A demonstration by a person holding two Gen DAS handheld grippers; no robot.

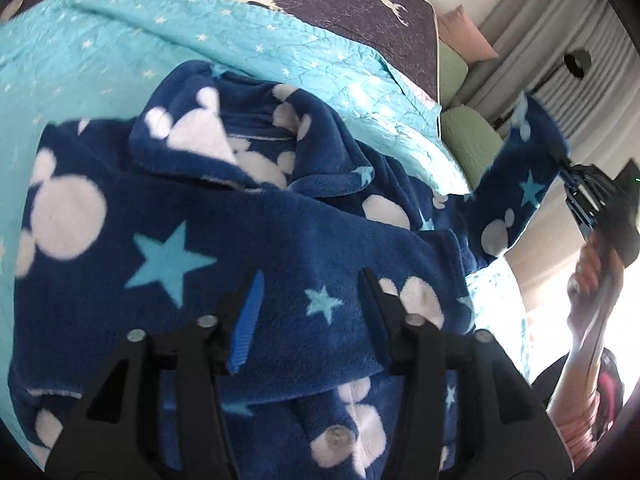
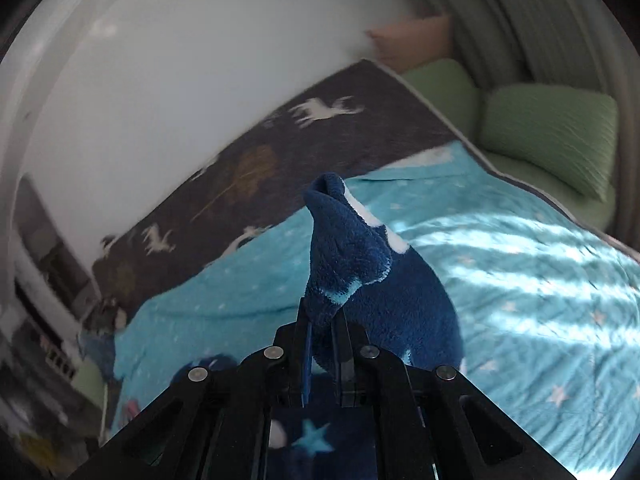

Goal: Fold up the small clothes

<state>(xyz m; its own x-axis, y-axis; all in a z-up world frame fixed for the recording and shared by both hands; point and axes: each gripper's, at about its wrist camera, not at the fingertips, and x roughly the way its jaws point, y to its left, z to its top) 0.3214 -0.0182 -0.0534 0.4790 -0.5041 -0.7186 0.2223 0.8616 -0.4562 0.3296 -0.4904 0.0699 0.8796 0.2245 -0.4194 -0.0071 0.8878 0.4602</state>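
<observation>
A small navy fleece top [image 1: 224, 216] with white mouse heads and light blue stars lies on a turquoise star quilt [image 1: 100, 68]. One sleeve lies folded across its body. My left gripper [image 1: 310, 296] is open just above the folded sleeve, holding nothing. My right gripper [image 1: 570, 184] is shut on the end of the other sleeve [image 1: 516, 184] and holds it lifted off to the right. In the right wrist view the right gripper [image 2: 324, 320] pinches the sleeve cuff [image 2: 348, 248], which sticks up between the fingers.
A dark blanket with white deer [image 1: 320, 4] covers the far part of the bed. Green cushions [image 2: 552, 136] and a pink cushion [image 2: 412, 40] lie beyond the bed by a grey curtain [image 1: 560, 40]. A white wall [image 2: 180, 80] stands behind the bed.
</observation>
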